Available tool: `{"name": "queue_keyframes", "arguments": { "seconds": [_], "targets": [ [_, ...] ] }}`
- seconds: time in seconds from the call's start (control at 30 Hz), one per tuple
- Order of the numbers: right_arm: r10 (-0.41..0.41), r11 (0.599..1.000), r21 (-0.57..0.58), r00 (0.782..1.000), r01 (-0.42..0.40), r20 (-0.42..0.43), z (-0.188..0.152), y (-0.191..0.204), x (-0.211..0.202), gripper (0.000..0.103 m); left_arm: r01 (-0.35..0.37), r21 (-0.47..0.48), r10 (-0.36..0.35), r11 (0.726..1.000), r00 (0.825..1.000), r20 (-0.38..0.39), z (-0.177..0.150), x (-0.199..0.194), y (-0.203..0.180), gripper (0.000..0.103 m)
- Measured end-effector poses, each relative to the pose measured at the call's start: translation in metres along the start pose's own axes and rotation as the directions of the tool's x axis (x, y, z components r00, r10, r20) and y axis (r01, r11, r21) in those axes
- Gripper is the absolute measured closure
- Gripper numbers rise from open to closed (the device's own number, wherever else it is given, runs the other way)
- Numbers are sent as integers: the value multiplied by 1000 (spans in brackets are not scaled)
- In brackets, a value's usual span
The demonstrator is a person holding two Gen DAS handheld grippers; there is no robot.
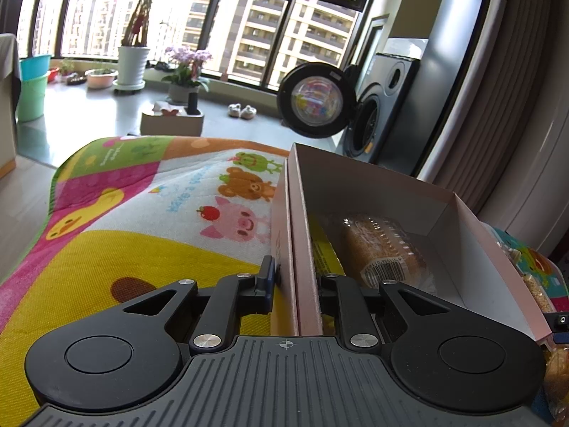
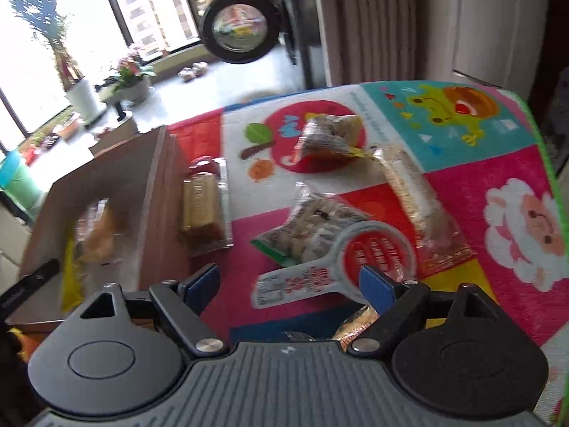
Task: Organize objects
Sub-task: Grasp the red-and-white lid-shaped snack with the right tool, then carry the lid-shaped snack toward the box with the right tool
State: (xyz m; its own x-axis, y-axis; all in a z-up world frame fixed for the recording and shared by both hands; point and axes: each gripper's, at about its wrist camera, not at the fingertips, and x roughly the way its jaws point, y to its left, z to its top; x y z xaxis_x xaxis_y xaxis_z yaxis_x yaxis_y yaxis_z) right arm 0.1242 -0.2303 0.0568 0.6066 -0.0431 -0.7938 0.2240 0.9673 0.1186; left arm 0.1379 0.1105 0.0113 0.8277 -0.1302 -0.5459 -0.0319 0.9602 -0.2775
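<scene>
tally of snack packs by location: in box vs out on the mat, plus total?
Counted from the right wrist view, which is blurred.
In the box: 1, a bun
On the mat: 5, a cake tray, top bag, long pack, middle bag, red-label pack
Total: 6
A seventh by the right gripper is mostly hidden.

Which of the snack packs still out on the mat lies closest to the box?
The clear pack of tan wafers, lying right beside the box wall. The other loose packs sit farther right on the mat.
</scene>
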Motion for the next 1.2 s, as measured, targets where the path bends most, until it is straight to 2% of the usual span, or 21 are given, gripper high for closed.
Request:
{"name": "queue_keyframes", "arguments": {
  "seconds": [0.07, 0.2, 0.27, 0.4, 0.43, 0.57, 0.63, 0.73, 0.8, 0.9, 0.97, 1.1, 1.2],
  "targets": [
    [-55, 998, 18, 998, 55, 14, 1, -14, 7, 16, 0, 0, 0, 1000, 1000, -1, 0, 0, 0, 86],
    [-29, 994, 108, 999, 31, -26, 5, -41, 25, 16, 0, -1, 0, 1000, 1000, -2, 0, 0, 0, 86],
    [-25, 996, 82, 1000, 26, -10, 4, -40, 26, 17, 0, -1, 0, 1000, 1000, -2, 0, 0, 0, 86],
    [41, 998, -49, 999, -41, -7, -4, -21, 21, 40, 1, 0, -1, 1000, 1000, -2, 0, 0, -1, 86],
    [63, 995, -82, 998, -63, -14, -8, -15, 18, 41, 1, -1, -1, 1000, 1000, -2, 0, 0, -1, 86],
    [84, 965, -248, 996, -86, -17, -37, 10, 1, 41, 0, 0, 0, 1000, 1000, -2, 0, 0, -1, 85],
    [95, 934, -345, 995, -94, -15, -59, 23, -12, 41, 0, 1, 0, 1000, 1000, -2, 0, 0, -1, 85],
    [127, 898, -421, 991, -128, -30, -83, 31, -32, 41, 0, 0, 0, 1000, 1000, -2, 0, 0, -1, 86],
    [116, 880, -462, 993, -109, -13, -96, 32, -43, 37, 0, 0, 0, 1000, 1000, -2, 0, 0, -1, 86],
    [51, 857, -514, 998, -27, 33, -114, 31, -55, 27, 0, 0, 0, 1000, 1000, -2, 0, 0, -1, 86],
    [34, 863, -504, 999, -10, 39, -121, 26, -62, 26, 0, 0, 0, 1000, 1000, -2, 0, 0, -1, 86],
    [102, 900, -426, 995, -95, -7, -131, 15, -76, 22, 0, 0, 0, 1000, 1000, -2, 0, 0, -1, 86],
    [97, 910, -403, 995, -94, -14, -140, 17, -75, 22, 0, 0, 0, 1000, 1000, -1, 0, -1, -1, 86]
  ]
}}
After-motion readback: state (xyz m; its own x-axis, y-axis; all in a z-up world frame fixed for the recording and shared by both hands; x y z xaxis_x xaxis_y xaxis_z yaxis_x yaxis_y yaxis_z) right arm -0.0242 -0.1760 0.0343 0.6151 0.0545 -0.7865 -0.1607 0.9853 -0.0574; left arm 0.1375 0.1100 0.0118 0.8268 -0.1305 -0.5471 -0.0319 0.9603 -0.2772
